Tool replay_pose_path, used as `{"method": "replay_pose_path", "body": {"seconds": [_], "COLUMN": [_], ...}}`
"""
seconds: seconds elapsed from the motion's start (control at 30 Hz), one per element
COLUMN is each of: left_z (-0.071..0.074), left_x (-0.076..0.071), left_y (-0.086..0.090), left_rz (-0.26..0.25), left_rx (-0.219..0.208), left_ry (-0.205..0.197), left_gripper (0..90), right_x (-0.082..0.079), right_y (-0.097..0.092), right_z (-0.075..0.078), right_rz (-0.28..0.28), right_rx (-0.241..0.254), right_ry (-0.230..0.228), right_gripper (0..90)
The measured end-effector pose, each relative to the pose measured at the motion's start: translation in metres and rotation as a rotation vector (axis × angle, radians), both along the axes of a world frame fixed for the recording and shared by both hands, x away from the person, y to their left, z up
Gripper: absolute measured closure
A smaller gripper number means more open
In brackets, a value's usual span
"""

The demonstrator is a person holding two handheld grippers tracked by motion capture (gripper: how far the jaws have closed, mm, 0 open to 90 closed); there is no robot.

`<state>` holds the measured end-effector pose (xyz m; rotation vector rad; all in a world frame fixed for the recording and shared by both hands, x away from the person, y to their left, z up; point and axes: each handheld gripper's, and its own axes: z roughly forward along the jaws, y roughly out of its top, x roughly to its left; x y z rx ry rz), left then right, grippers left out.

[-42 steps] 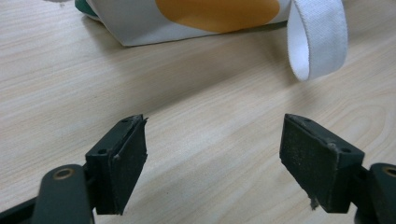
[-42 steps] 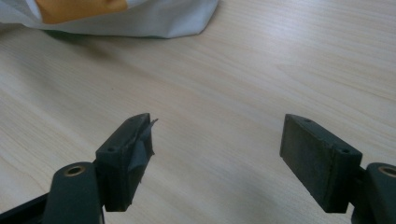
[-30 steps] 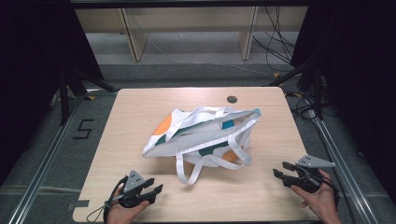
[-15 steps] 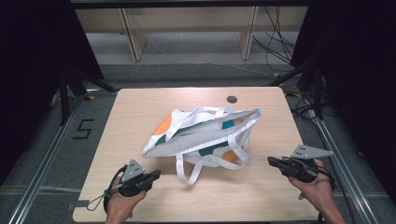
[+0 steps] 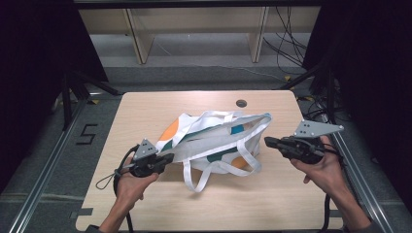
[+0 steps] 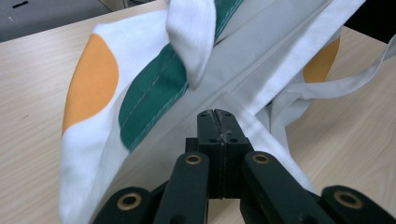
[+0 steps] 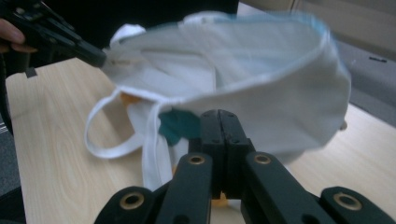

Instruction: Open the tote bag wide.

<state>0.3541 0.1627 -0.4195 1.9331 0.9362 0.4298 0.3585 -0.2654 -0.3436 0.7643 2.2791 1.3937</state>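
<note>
A white tote bag [image 5: 214,141] with orange and green patches lies mid-table [image 5: 145,111], its mouth spread between two grippers. The left gripper [image 5: 169,158] has its jaws pressed together at the bag's near-left rim; whether cloth is pinched there is hard to make out. The right gripper [image 5: 267,141] likewise has jaws closed at the right rim, its tips masking the contact. One loose handle loop [image 5: 194,177] trails on the wood toward the person. In the right gripper view the bag [image 7: 243,65] is blurred.
</note>
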Motion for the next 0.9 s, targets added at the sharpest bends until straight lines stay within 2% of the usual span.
{"method": "replay_pose_path", "body": {"seconds": [0.13,0.17,0.2,0.23,0.27,0.3,0.33,0.37,0.4,0.43,0.47,0.5,0.53,0.57,0.6,0.67,0.7,0.73,0.8,0.83,0.87,0.9], "left_z": [0.005,0.005,0.007,0.009,0.010,0.010,0.012,0.014,0.015,0.017,0.018,0.018,0.018,0.018,0.018,0.017,0.016,0.013,0.008,0.003,-0.002,-0.006], "left_x": [0.009,0.009,0.016,0.019,0.023,0.026,0.031,0.037,0.042,0.047,0.055,0.060,0.067,0.075,0.080,0.095,0.102,0.111,0.120,0.125,0.129,0.131], "left_y": [-0.008,-0.008,-0.010,-0.009,-0.011,-0.011,-0.010,-0.011,-0.011,-0.011,-0.013,-0.013,-0.015,-0.017,-0.019,-0.018,-0.017,-0.016,-0.011,-0.010,-0.007,-0.006], "left_rz": [-0.008,-0.008,-0.010,-0.021,-0.003,-0.005,-0.001,0.014,0.012,0.028,0.050,0.052,0.059,0.065,0.075,0.083,0.095,0.124,0.145,0.169,0.171,0.176], "left_rx": [0.013,0.013,0.008,0.042,0.037,0.036,0.063,0.062,0.073,0.076,0.046,0.043,0.053,0.057,0.065,0.094,0.102,0.091,0.142,0.097,0.081,0.066], "left_ry": [-0.002,-0.002,0.002,0.003,-0.014,-0.018,-0.020,-0.027,-0.027,-0.029,-0.032,-0.033,-0.022,-0.020,-0.018,-0.009,0.007,0.019,0.027,0.047,0.079,0.102], "left_gripper": [89.3,89.4,89.3,89.4,89.3,89.4,89.3,89.3,89.4,89.4,89.4,89.4,89.4,89.4,89.4,89.4,89.4,89.4,89.5,89.4,89.4,89.5], "right_x": [0.005,0.007,0.013,0.016,0.019,0.026,0.031,0.036,0.045,0.047,0.053,0.060,0.063,0.068,0.075,0.087,0.090,0.096,0.107,0.113,0.119,0.124], "right_y": [0.011,0.013,0.019,0.020,0.023,0.025,0.026,0.029,0.030,0.032,0.033,0.035,0.036,0.037,0.038,0.040,0.039,0.037,0.034,0.032,0.031,0.031], "right_z": [0.020,0.025,0.029,0.032,0.032,0.033,0.034,0.032,0.030,0.028,0.025,0.022,0.021,0.020,0.017,0.008,0.006,0.001,-0.011,-0.019,-0.028,-0.037], "right_rz": [0.027,0.035,0.025,0.021,0.006,0.004,0.003,-0.013,-0.007,-0.032,-0.029,-0.043,-0.054,-0.053,-0.068,-0.094,-0.102,-0.113,-0.142,-0.151,-0.166,-0.173], "right_rx": [-0.006,-0.028,-0.044,-0.060,-0.056,-0.081,-0.102,-0.114,-0.152,-0.156,-0.173,-0.181,-0.187,-0.211,-0.236,-0.247,-0.254,-0.274,-0.288,-0.305,-0.313,-0.319], "right_ry": [-0.027,-0.034,-0.061,-0.056,-0.064,-0.066,-0.056,-0.053,-0.051,-0.026,-0.031,-0.031,-0.023,-0.008,-0.013,0.017,0.050,0.072,0.102,0.120,0.118,0.143], "right_gripper": [90.0,90.0,90.0,90.0,90.0,90.0,90.0,90.0,90.0,90.0,90.0,90.0,90.0,90.0,90.0,90.0,90.0,90.0,90.0,90.0,90.0,90.0]}}
